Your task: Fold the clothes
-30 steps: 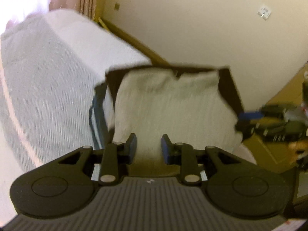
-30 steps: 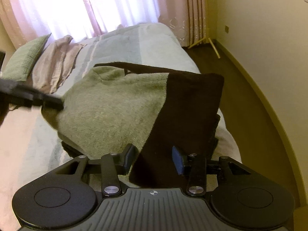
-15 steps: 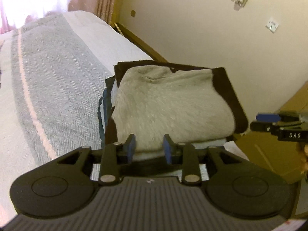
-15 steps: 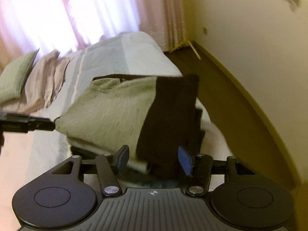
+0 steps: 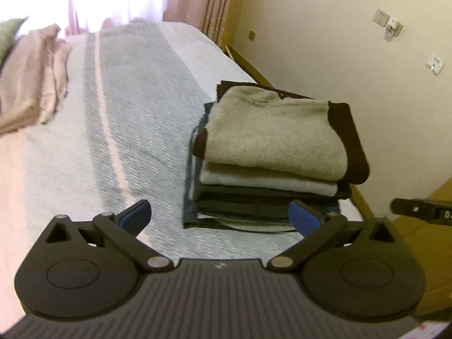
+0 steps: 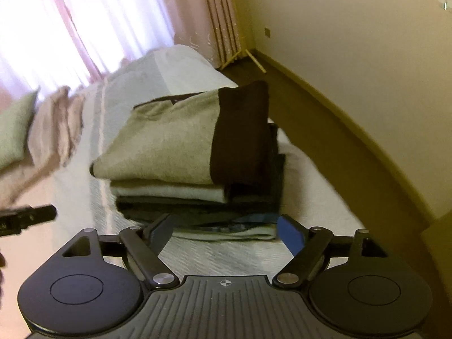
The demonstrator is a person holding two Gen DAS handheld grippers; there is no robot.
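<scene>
A folded grey-beige sweater with dark brown sleeves (image 5: 276, 135) (image 6: 175, 144) lies on top of a stack of folded clothes (image 5: 265, 197) (image 6: 203, 206) near the corner of the bed. My left gripper (image 5: 220, 216) is open, held back from the stack with nothing between its blue pads. My right gripper (image 6: 226, 231) is open too, just in front of the stack's bottom layers and holding nothing. Each view catches the tip of the other gripper at its edge: right gripper (image 5: 421, 209), left gripper (image 6: 25, 217).
The bed (image 5: 118, 130) has a pale herringbone cover with a light stripe. Pinkish pillows (image 5: 31, 84) and a green cushion (image 6: 14, 130) lie toward the window with pink curtains. A cream wall (image 5: 339, 42) and dark floor (image 6: 310, 118) border the bed's right side.
Both grippers let go of the sweater, opened wide and pulled back. The sweater now rests flat on top of the stack.
</scene>
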